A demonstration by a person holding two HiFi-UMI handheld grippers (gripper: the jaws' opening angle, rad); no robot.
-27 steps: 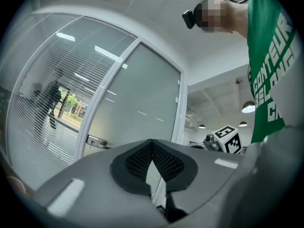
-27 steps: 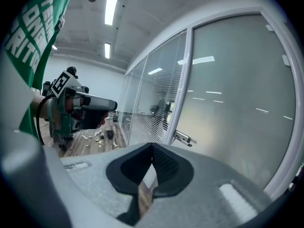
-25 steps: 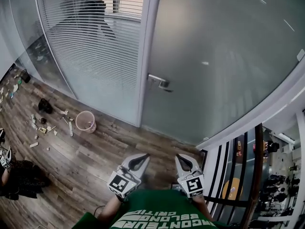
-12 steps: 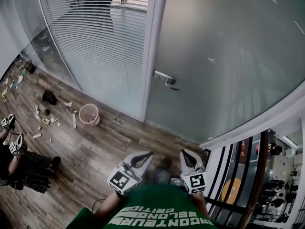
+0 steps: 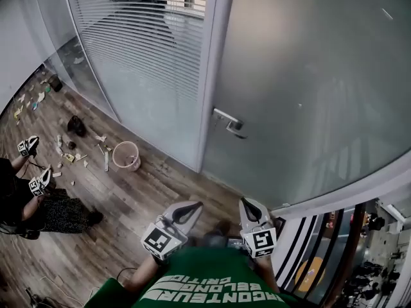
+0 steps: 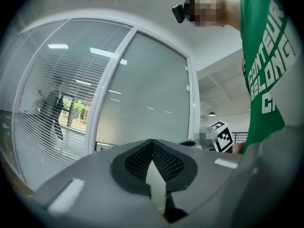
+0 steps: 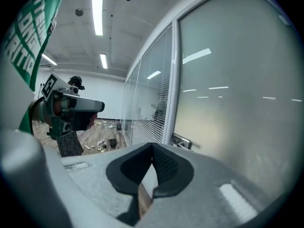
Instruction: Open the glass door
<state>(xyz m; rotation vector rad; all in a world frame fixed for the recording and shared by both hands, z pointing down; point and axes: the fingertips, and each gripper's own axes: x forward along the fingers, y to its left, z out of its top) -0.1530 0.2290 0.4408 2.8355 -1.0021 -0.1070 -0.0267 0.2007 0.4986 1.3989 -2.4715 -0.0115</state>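
Note:
A frosted glass door [image 5: 308, 82] fills the upper right of the head view, with a metal lever handle [image 5: 228, 122] near its left edge. The same handle [image 7: 182, 142] shows small in the right gripper view, beyond the jaws. Both grippers hang low in front of the person's green shirt, well short of the door. My left gripper [image 5: 191, 206] is shut with its tips meeting and nothing held. My right gripper [image 5: 246, 204] is likewise shut and empty. In the left gripper view the door [image 6: 142, 99] and its white frame [image 6: 107, 89] rise ahead.
A glass wall with slatted blinds [image 5: 141, 50] stands left of the door. A pink bucket [image 5: 126, 155] and scattered litter [image 5: 70, 149] lie on the wood floor. Another person [image 5: 29, 191] with grippers crouches at the left. A dark railing [image 5: 334, 249] borders the right.
The view has shifted: the door and handle sit slightly lower and further right in the head view. The other person has come further into view at the left. Both grippers stay shut.

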